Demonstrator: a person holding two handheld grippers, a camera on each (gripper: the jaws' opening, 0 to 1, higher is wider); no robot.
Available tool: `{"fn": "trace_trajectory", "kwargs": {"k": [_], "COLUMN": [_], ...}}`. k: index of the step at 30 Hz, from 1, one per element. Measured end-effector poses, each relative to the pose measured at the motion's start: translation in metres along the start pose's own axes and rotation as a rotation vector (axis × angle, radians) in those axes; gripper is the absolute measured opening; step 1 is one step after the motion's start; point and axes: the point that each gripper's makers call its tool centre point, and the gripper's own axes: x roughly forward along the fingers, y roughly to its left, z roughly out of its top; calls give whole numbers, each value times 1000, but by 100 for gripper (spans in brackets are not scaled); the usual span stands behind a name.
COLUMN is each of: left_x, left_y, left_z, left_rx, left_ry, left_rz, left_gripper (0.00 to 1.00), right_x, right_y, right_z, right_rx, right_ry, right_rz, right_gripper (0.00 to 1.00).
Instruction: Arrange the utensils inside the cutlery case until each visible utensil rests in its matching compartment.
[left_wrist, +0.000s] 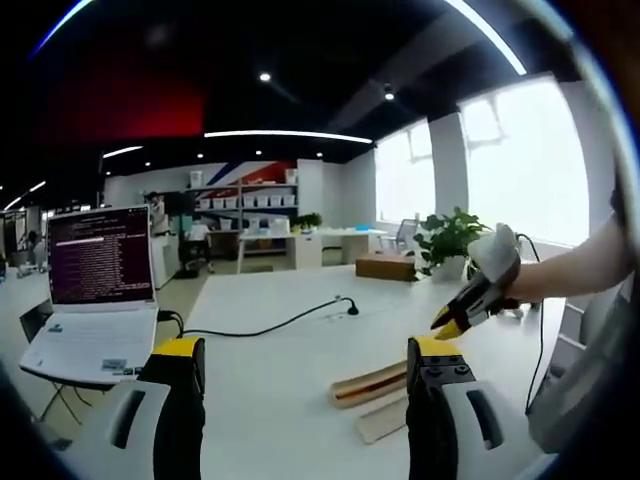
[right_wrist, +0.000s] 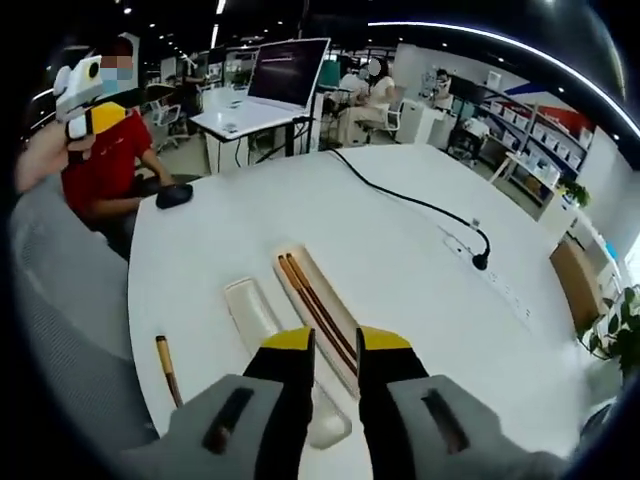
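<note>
Cream and smooth, the long cutlery case (right_wrist: 345, 330) lies on the white table (right_wrist: 400, 250), two brown chopsticks (right_wrist: 315, 310) in its channel. We see the right gripper (right_wrist: 335, 345) above it, jaws narrowly apart; the left gripper (left_wrist: 310, 350) spread wide.

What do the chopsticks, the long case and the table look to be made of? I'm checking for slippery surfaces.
The chopsticks look like lacquered wood: reddish brown with a light sheen. The long case looks like plastic or wheat-straw composite: matte beige, with moulded rounded edges. The table looks like white laminate: smooth and evenly pale, with soft glare, so probably slick. None of this is certain from looks alone.
</note>
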Motion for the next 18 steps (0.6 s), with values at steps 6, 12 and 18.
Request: {"fn": "trace_trajectory", "kwargs": {"k": [6,12,18], "left_x": [0,-1,1], "left_y": [0,0,-7], "left_z": [3,2,1], "left_rx": [19,14,29], "left_ry": [-7,-9,0], "left_rz": [0,-1,-27], "left_gripper": [85,85,85], "right_x": [-12,-25,-39], "right_y": [6,17,31], "right_z": [-3,-9,-14], "right_rx": [-3,28,15], "right_ry": [-8,-24,-41], "right_rz": [14,11,24], "right_gripper": [13,17,24]}}
